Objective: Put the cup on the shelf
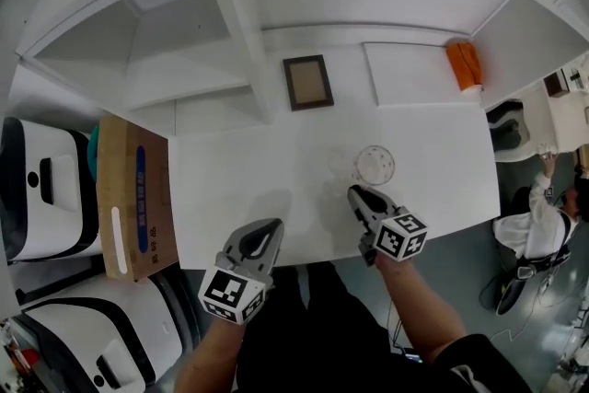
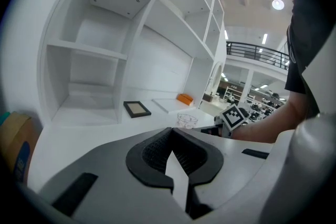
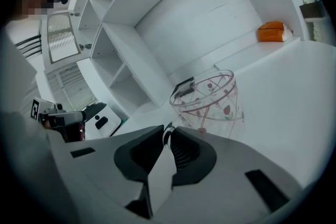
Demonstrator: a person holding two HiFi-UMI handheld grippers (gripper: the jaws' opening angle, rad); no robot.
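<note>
Head view: the cup [image 1: 375, 165] stands upright on the white surface [image 1: 239, 179], touching the right gripper [image 1: 355, 192] at its 1 o'clock. The left gripper [image 1: 273, 225] is well apart, at the cup's 8 o'clock. The shelf [image 1: 235, 32] lies at 11 o'clock.
Left gripper view: jaws clenched, empty; open hall beyond.
Right gripper view: jaws pinched nearly together, apparently on the cup's handle.

My left grey two-jaw claw [image 1: 273, 224] has its jaws together on nothing and points away from me, tipped a little down. My right grey claw [image 1: 353, 192], farther out, is pinched narrow on the near side of the clear flower-printed glass cup [image 3: 207, 99]. My bare left forearm [image 1: 204, 354] and right forearm [image 1: 419, 304] reach in from the near side.
</note>
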